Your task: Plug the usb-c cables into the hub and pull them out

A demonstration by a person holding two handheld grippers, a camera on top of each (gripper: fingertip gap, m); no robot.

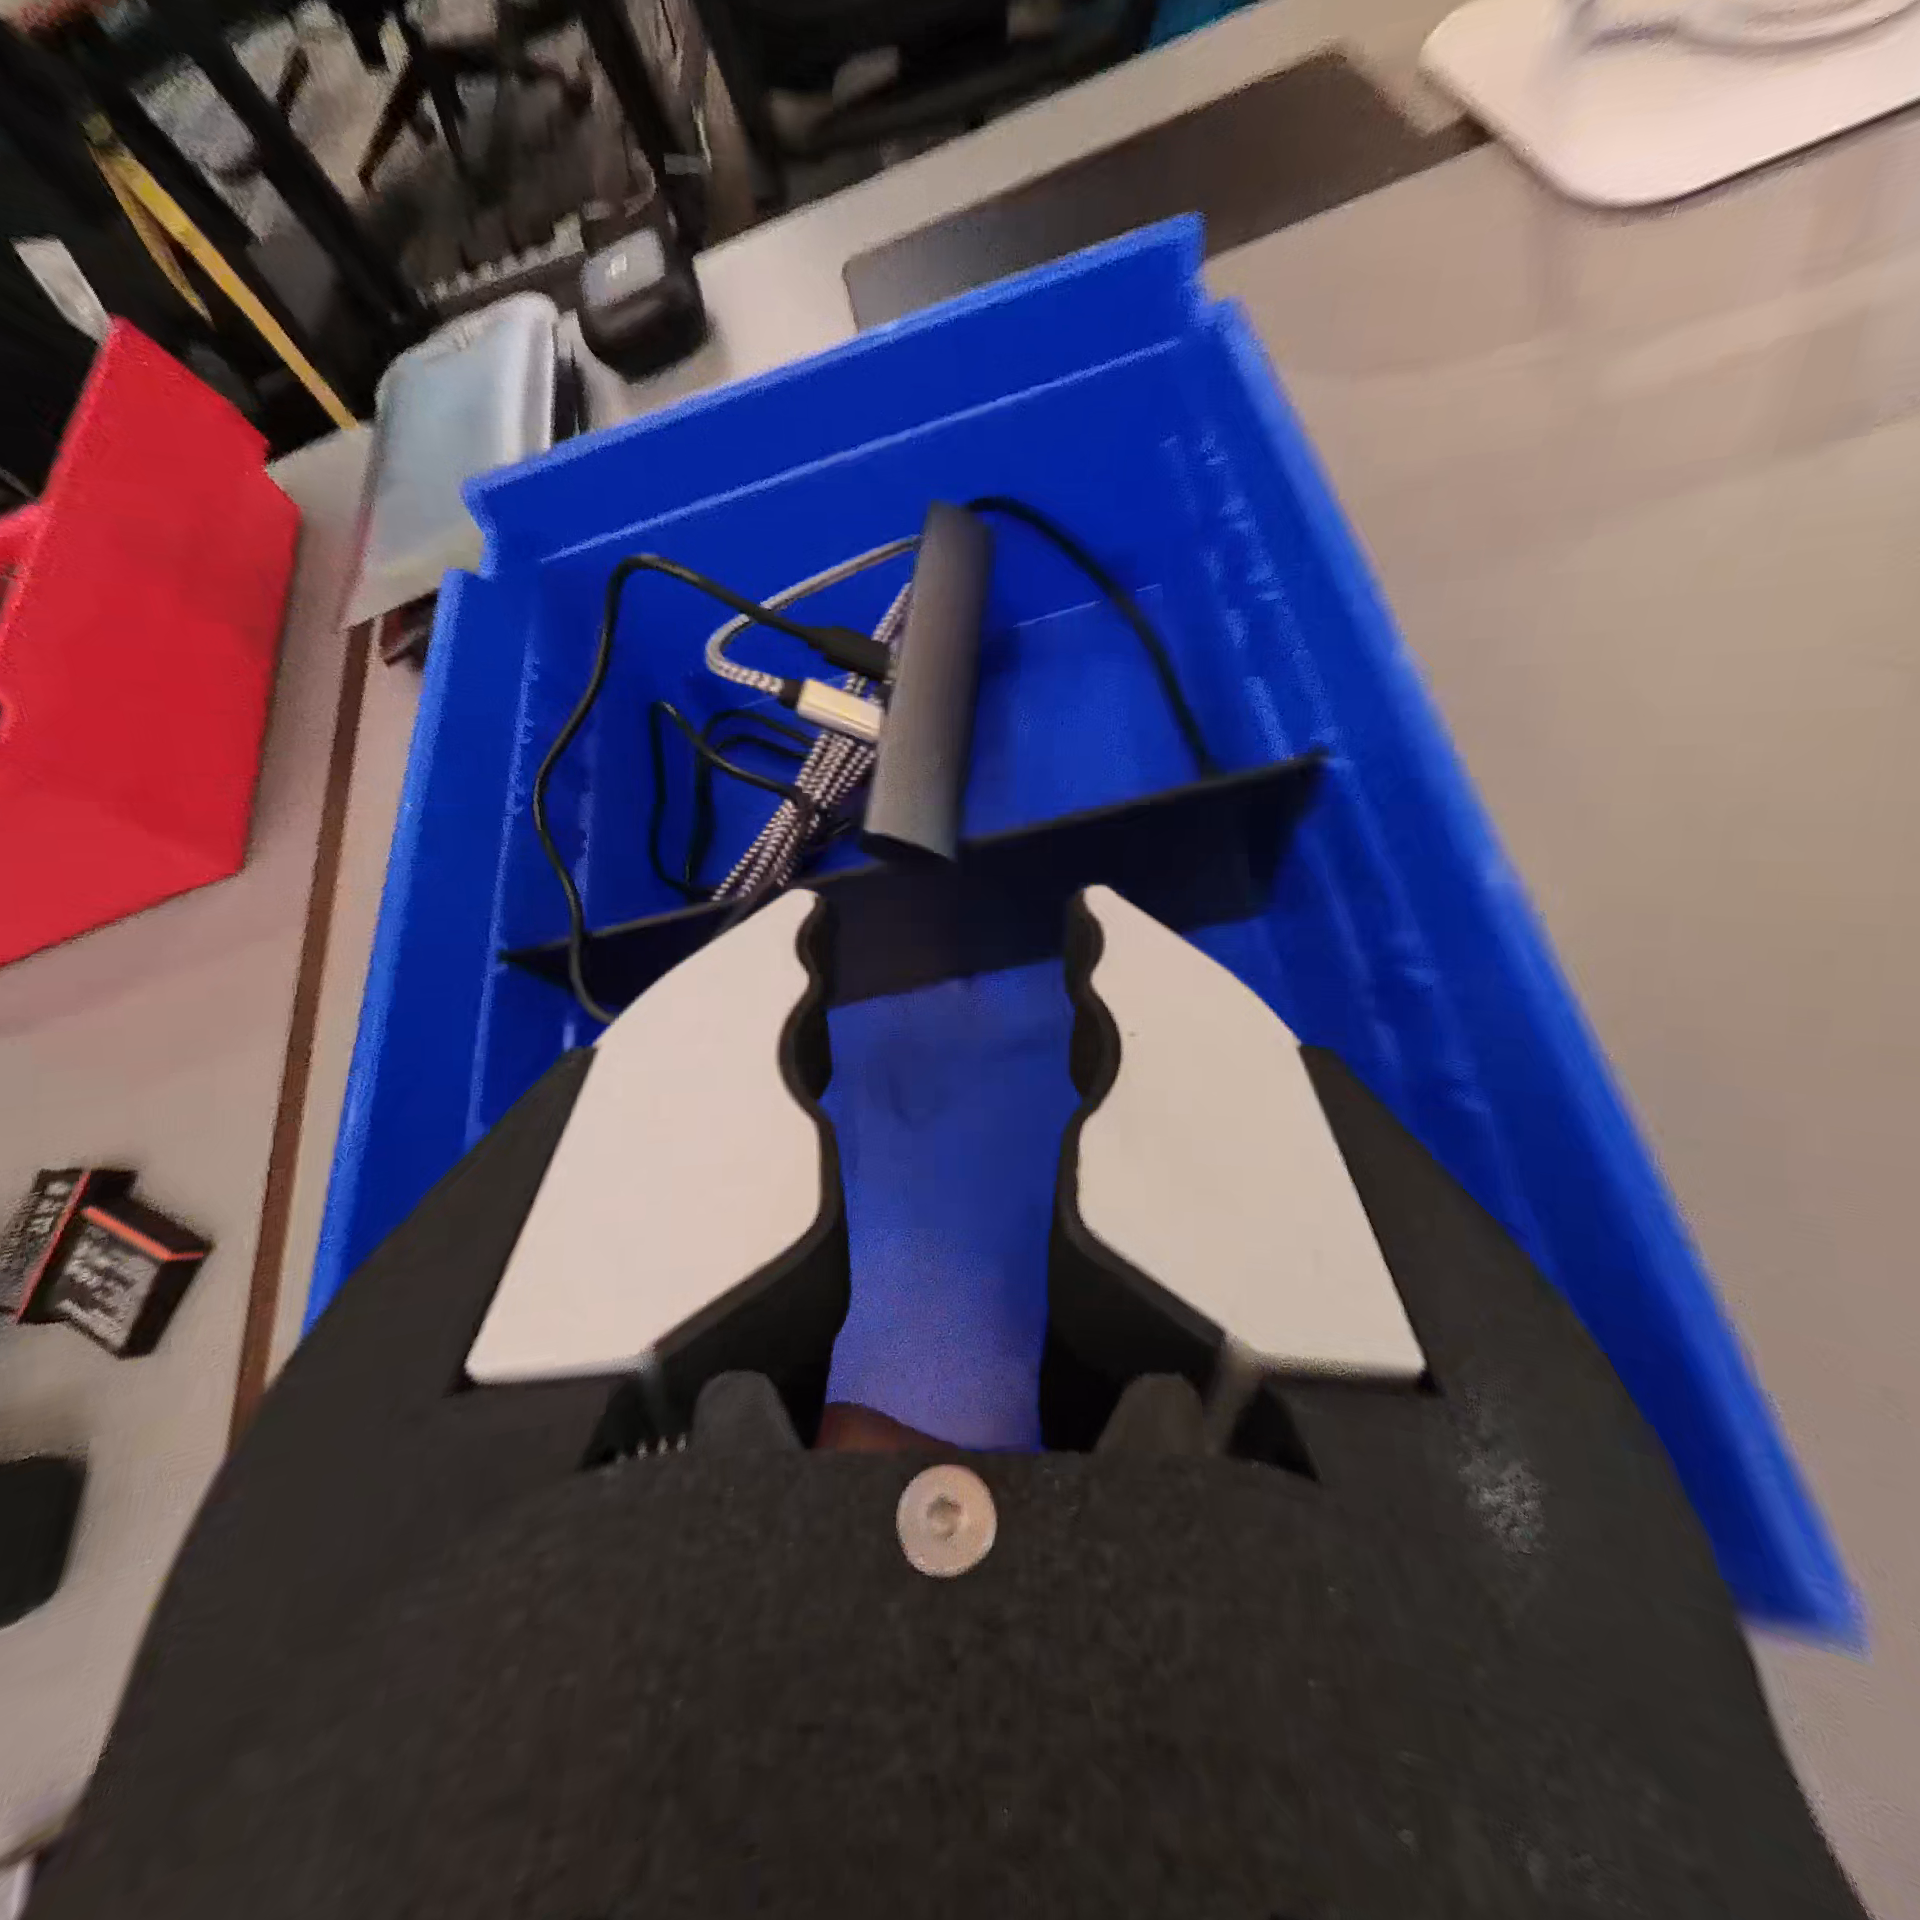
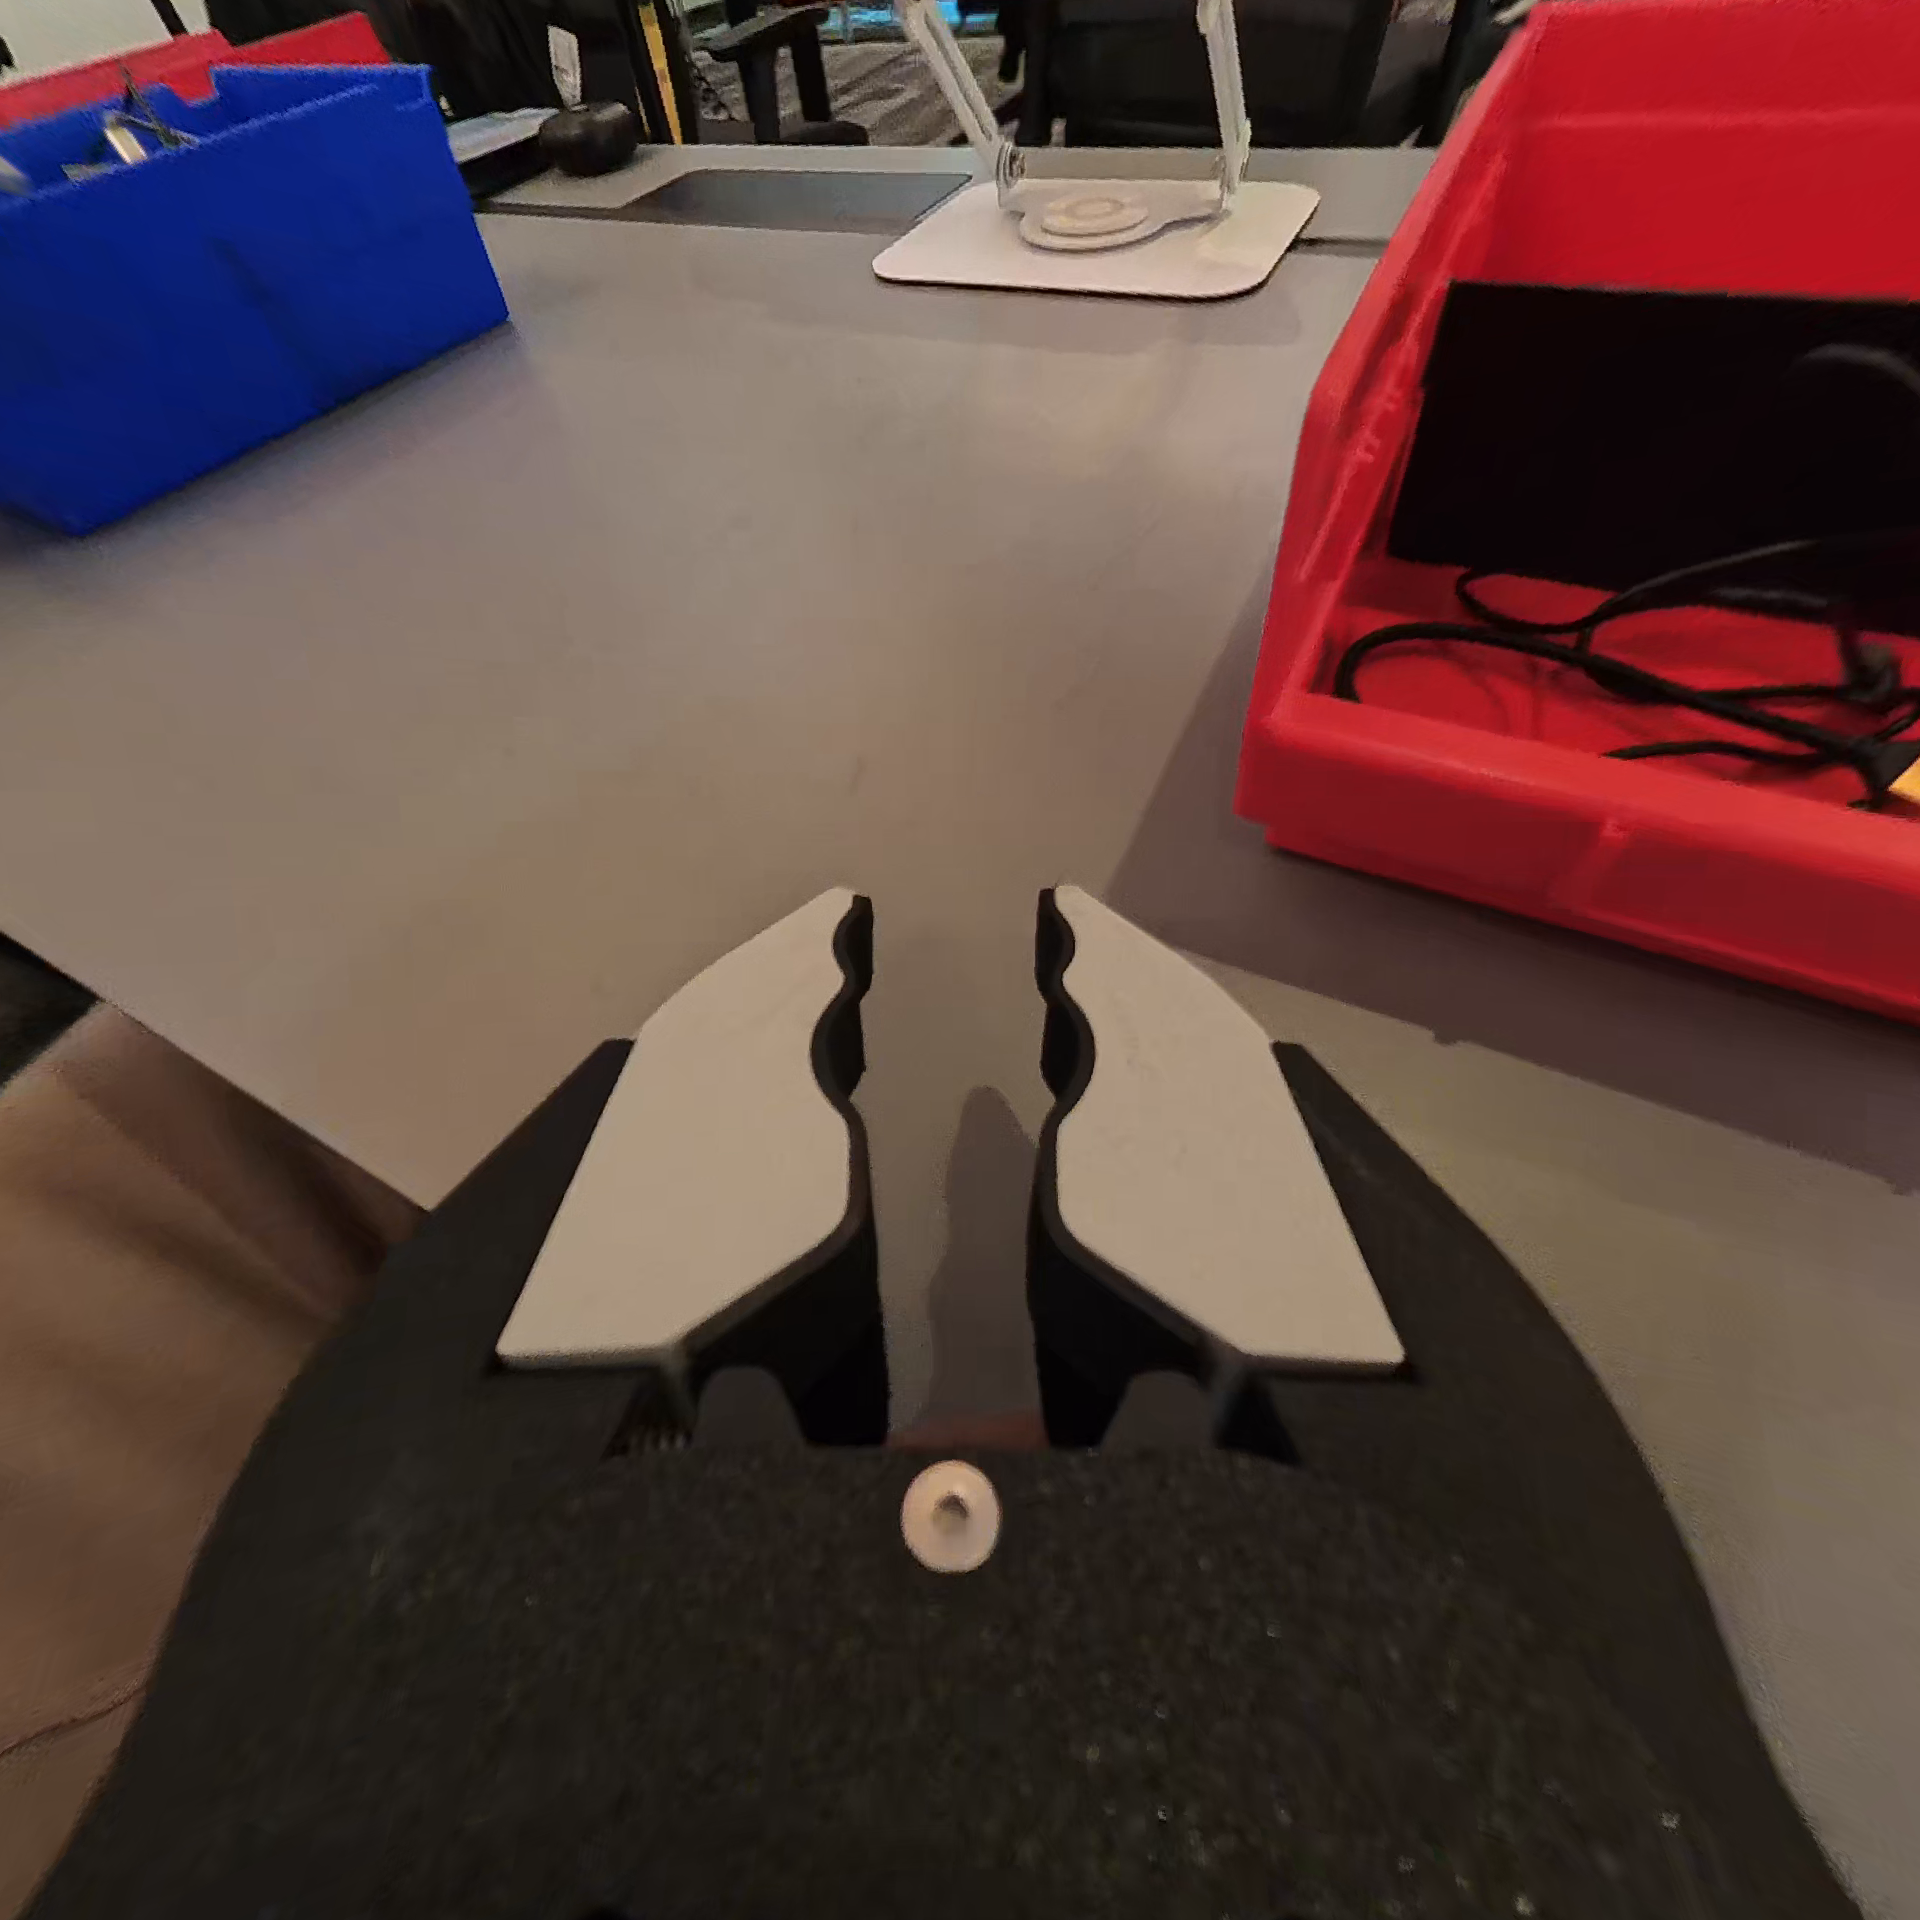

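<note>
We worked at a smooth grey counter [image 2: 727,540] under soft indoor light. A flat white stand base [image 2: 1101,244] sat at its far side beside a dark inset panel [image 2: 810,197]. Behind it we saw black chair frames [image 1: 312,156], blurred.

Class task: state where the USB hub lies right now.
In the left wrist view, the hub lies inside the blue bin, beyond its black divider, cables at its left.

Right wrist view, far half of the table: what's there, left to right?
Blue plastic bin → white flat-based stand → red plastic bin holding black cables. The open right gripper sits nearer, over bare grey table.
</note>
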